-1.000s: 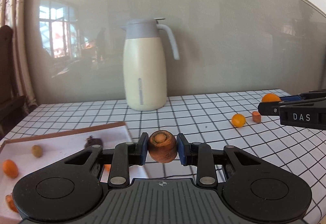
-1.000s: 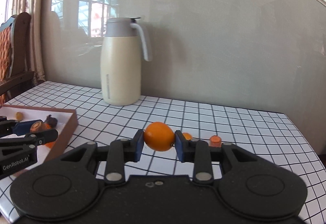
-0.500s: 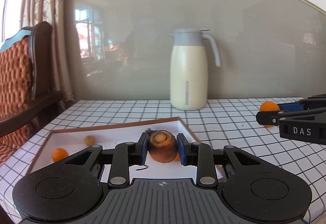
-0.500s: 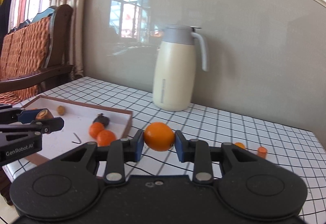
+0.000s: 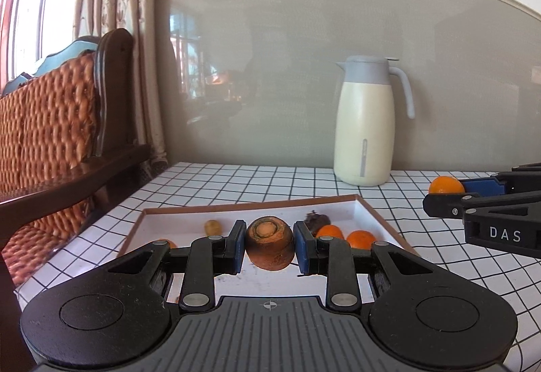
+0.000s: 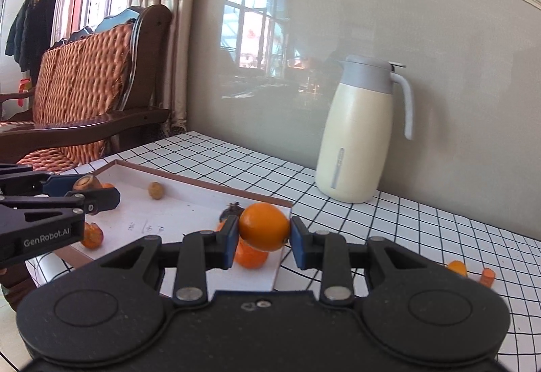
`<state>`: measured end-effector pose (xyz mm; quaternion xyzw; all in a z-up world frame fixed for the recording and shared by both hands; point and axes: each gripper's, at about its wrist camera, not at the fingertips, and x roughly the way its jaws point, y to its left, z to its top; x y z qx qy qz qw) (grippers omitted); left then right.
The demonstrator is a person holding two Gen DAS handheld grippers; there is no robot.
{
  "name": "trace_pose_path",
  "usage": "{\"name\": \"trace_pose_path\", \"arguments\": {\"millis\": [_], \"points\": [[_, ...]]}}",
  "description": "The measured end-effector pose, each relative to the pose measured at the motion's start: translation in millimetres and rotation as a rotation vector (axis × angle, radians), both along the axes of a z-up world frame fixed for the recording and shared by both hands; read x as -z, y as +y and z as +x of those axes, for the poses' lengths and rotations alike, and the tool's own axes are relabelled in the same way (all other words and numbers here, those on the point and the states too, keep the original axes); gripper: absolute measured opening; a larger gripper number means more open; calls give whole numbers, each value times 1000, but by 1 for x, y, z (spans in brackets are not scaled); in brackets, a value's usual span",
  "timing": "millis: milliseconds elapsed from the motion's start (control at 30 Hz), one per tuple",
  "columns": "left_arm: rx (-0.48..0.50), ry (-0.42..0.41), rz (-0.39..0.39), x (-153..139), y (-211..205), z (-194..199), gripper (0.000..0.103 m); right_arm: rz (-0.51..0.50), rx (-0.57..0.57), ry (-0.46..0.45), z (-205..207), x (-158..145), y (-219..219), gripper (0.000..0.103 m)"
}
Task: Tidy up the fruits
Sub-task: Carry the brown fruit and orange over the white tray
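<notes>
Over the tray (image 5: pixel 368 215) at the tabletop's left edge, the left gripper (image 5: pixel 269 247) is clamped on a carrot stub (image 5: pixel 269 247). Beside it, over the tray's right edge, the right gripper (image 6: pixel 262 231) pinches an orange (image 6: pixel 264 226). A jug (image 6: pixel 358 139) stands at the back.

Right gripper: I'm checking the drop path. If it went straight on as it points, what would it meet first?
Probably the tray: the right gripper, shut on an orange, points slightly down over its near corner, where another orange lies. Depth is unclear.
</notes>
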<state>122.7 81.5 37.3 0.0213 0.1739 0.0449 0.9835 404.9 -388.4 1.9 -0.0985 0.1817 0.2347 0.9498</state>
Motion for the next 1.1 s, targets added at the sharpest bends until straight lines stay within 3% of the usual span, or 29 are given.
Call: {"name": "trace_pose_path", "arguments": {"millis": [533, 1100], "points": [[-120, 7, 5, -1, 54, 2, 30, 10, -49, -8, 8, 1, 36, 24], [-159, 25, -4, 7, 87, 39, 30, 23, -4, 8, 55, 11, 45, 24]]}}
